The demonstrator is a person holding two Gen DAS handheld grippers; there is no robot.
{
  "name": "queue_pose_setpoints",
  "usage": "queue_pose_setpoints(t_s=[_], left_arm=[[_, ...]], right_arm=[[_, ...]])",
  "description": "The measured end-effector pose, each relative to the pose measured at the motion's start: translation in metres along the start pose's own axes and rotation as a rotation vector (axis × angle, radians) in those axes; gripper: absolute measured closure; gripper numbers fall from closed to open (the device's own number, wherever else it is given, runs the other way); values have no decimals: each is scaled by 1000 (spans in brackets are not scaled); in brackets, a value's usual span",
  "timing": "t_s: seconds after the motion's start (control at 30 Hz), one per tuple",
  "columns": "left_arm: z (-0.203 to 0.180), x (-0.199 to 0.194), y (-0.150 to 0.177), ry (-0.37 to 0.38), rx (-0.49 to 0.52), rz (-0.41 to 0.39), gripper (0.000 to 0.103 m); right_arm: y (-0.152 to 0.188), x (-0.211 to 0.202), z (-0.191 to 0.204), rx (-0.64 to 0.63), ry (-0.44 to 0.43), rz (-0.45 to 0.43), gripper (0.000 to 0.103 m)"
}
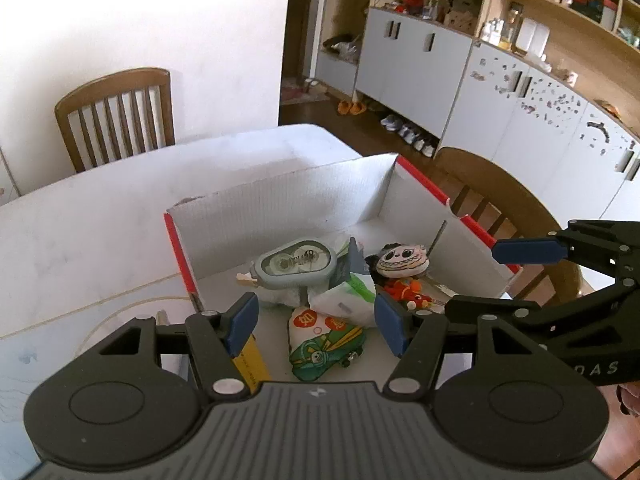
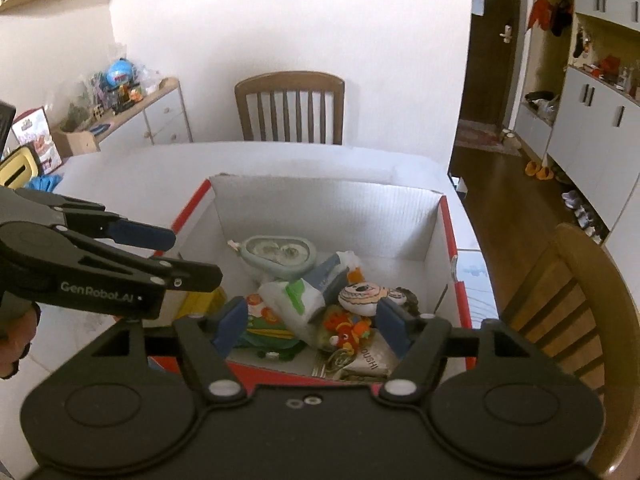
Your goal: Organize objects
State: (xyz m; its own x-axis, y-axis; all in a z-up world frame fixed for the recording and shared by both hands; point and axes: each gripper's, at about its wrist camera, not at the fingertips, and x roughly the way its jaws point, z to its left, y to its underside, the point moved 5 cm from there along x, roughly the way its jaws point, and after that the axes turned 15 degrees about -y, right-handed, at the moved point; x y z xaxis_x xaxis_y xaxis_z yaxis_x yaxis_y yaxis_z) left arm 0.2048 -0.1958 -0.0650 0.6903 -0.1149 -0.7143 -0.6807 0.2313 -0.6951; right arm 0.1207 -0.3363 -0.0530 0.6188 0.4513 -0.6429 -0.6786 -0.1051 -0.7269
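Box long axis fwd; 2 claws open above.

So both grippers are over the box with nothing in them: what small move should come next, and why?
Probably lift both away from the box. The left gripper and right gripper hang open and empty above it, the toys such as the doll and green packet already lie inside, and no loose item shows on the table.

The left gripper bears "GenRobot.AI" in white on its side. A pale packet in the box reads "OUSHI". The right gripper shows "DAS".
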Motion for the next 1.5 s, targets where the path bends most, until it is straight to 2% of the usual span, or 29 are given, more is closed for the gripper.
queue_pose_setpoints(t_s=[0.27, 0.33, 0.47, 0.57, 0.83, 0.97, 1.5], left_arm=[[16, -28, 5, 16, 21, -52, 39], [21, -33, 6, 20, 19, -62, 33], [31, -45, 7, 27, 13, -91, 28], [38, -50, 9, 33, 6, -103, 21], [54, -61, 15, 39, -7, -131, 14], [61, -66, 19, 31, -5, -152, 3], [77, -84, 28, 51, -11, -208, 0]], right_arm=[[2, -18, 21, 54, 16, -77, 26], [3, -22, 25, 71, 19, -104, 25], [6, -30, 34, 101, 21, -150, 25], [8, -33, 41, 114, 24, -170, 23], [7, -44, 63, 137, 18, -256, 11], [7, -47, 72, 140, 32, -286, 8], [17, -53, 98, 158, 52, -334, 1]])
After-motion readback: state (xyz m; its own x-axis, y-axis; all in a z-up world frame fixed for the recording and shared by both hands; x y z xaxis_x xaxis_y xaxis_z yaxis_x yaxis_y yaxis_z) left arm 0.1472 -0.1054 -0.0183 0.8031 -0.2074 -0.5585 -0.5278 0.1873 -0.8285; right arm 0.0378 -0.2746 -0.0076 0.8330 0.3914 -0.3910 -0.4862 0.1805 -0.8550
